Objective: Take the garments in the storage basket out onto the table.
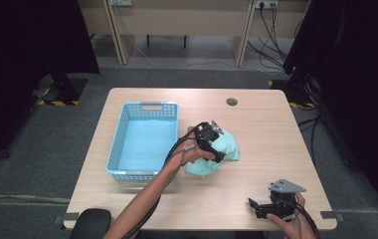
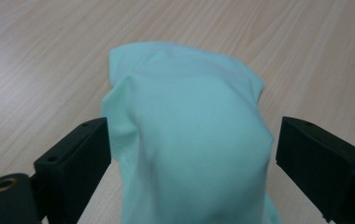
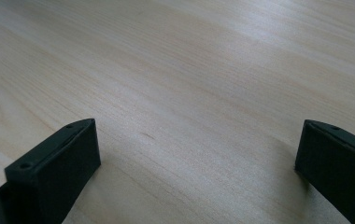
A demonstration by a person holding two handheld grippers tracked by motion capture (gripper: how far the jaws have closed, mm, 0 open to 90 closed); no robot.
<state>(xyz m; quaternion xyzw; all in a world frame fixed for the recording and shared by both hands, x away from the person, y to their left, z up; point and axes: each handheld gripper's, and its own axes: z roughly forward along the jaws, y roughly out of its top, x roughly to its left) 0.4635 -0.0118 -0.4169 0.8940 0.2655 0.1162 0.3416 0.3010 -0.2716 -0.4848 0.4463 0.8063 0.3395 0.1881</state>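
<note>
A crumpled pale mint cloth (image 1: 231, 145) lies on the wooden table (image 1: 256, 124), just right of the basket. My left gripper (image 1: 217, 143) sits over its left part. In the left gripper view the cloth (image 2: 189, 130) bulges up between the two black jaws of the left gripper (image 2: 192, 154). They stand wide: the left jaw is right at the fabric's edge and the right one is apart from it. My right gripper (image 1: 254, 206) rests low near the table's front right edge, open, with bare wood between its jaws (image 3: 199, 158).
A light blue plastic basket (image 1: 149, 105) with latticed walls stands on the table's left half. A small round cable hole (image 1: 232, 101) is near the far edge. Dark curtains hang at both sides, and a desk with cables stands behind.
</note>
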